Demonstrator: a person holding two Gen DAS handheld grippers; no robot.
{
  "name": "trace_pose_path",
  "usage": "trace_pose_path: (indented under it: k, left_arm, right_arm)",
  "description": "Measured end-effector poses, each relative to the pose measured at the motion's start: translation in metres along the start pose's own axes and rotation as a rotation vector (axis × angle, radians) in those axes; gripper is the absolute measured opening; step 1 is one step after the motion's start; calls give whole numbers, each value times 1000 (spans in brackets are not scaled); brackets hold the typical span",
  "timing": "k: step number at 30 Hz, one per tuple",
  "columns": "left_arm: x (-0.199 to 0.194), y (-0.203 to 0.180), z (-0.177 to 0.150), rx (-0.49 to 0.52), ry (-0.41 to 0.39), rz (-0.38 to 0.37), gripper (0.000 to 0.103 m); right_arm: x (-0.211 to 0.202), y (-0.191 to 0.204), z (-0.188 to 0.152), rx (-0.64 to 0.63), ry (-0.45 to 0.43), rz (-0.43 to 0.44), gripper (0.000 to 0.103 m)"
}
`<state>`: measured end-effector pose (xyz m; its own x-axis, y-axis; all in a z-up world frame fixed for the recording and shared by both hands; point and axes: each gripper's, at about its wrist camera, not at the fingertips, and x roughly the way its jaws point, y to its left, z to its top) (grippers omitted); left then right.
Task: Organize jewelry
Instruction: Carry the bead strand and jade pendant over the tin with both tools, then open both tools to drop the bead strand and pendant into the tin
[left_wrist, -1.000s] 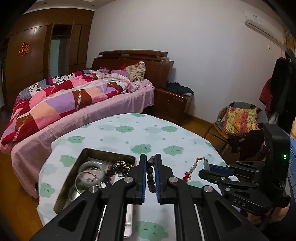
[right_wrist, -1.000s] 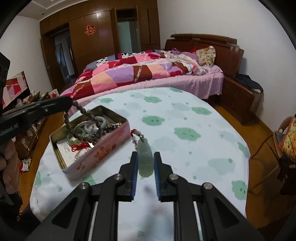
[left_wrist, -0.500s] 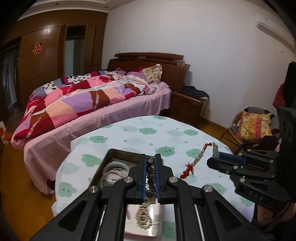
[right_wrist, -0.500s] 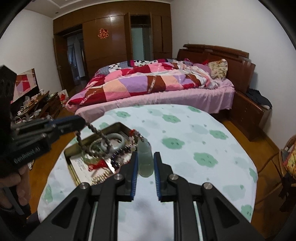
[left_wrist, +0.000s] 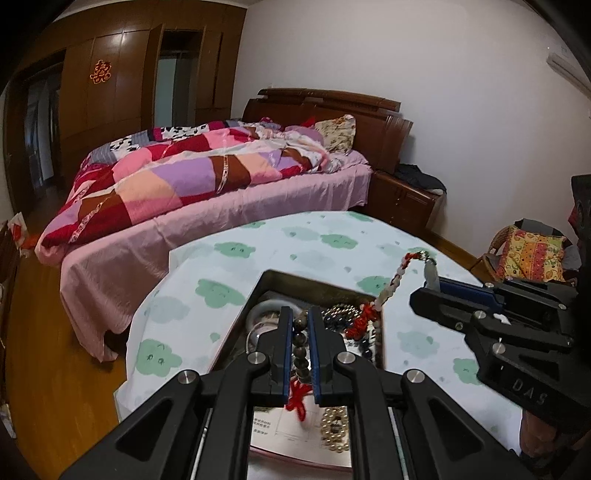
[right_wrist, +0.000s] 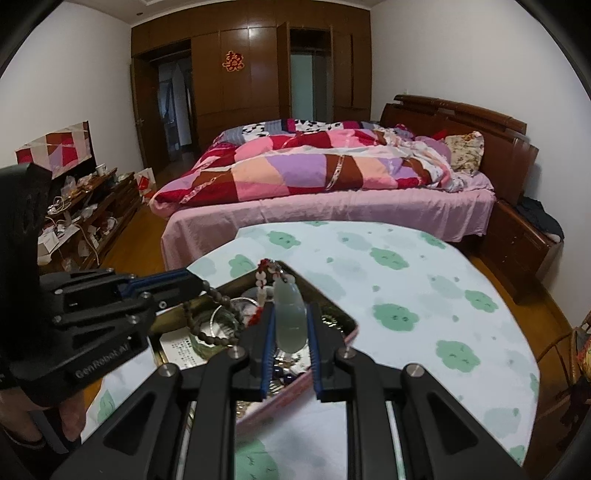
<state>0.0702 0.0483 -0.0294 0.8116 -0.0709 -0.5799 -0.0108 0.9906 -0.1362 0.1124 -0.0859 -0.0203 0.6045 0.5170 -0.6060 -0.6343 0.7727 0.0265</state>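
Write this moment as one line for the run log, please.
left gripper: shut on brown bead bracelet | right gripper: shut on jade pendant | both above open tin

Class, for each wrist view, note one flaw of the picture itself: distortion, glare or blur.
Left wrist view: fisheye bends the walls, dark corners; the wardrobe doors carry glare. Right wrist view: same curved edges; the tablecloth prints look slightly smeared, while the jade pendant between the pads stays fairly sharp.

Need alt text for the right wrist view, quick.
The right claw grips a pale green jade pendant over an open jewelry tin on a cloud-print tablecloth. At left, the left claw dangles a brown bead bracelet over it.
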Motion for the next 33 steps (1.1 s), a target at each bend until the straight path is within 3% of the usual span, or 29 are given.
trace_pose_path:
  k: [16, 30, 32, 33]
  left_arm:
    - [29, 14, -26, -7, 93, 35, 7]
    - [30, 18, -31, -13, 118, 46, 8]
    - [25, 16, -29, -2, 110, 58, 11]
    - [20, 14, -27, 5, 98, 71, 20]
  right_arm:
    - [42, 25, -32, -23, 118, 38, 19]
    - [51, 28, -40, -34, 152, 32, 20]
    - [46, 27, -40, -36, 145, 21, 35]
    - [41, 27, -39, -35, 129, 19, 52]
